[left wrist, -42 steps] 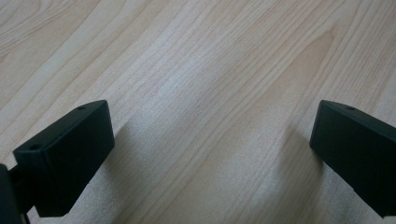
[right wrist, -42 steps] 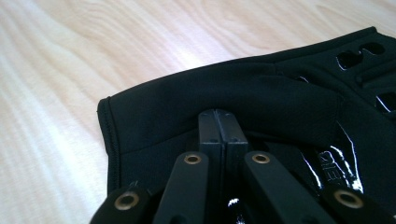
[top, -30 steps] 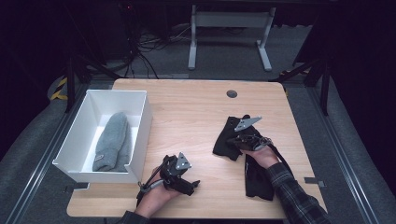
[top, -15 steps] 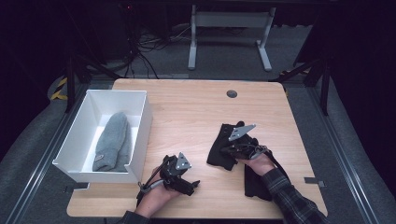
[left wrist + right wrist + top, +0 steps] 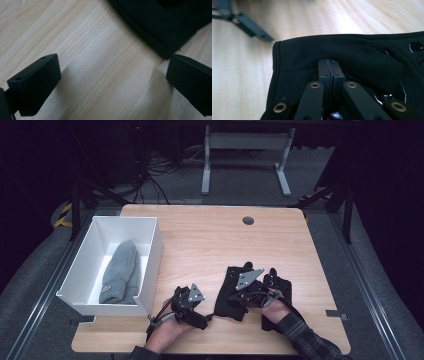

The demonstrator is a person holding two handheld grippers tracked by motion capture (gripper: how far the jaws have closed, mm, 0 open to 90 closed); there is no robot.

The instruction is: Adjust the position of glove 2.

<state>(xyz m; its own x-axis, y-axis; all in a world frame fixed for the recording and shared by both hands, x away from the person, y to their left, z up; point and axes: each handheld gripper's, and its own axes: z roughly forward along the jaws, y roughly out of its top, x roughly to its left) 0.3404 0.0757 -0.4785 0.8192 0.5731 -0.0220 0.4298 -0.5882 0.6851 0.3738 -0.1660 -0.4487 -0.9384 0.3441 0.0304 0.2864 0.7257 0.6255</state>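
Here, a black fabric glove (image 5: pixel 231 292) is seen lying flat on the light wooden worktop (image 5: pixel 210 240), at about five o'clock from its centre; a second black glove (image 5: pixel 280 287) lies just beside it at its three o'clock, partly covered by the person's right hand. The right gripper (image 5: pixel 239 296) is laid over the first glove, and in the right gripper view its jaws are pressed together with a fold of the glove's cloth (image 5: pixel 337 55) pinched between them, near the hemmed cuff edge. The left gripper (image 5: pixel 206 318) is held at seven o'clock from the glove, low over the worktop; in the left gripper view its jaws are spread wide over bare wood, with a corner of the glove (image 5: pixel 160 27) at one o'clock, not touched. A white rectangular bin (image 5: pixel 150 250) is set at nine o'clock on the worktop; a grey knitted item (image 5: pixel 120 272) is seen lying inside it.
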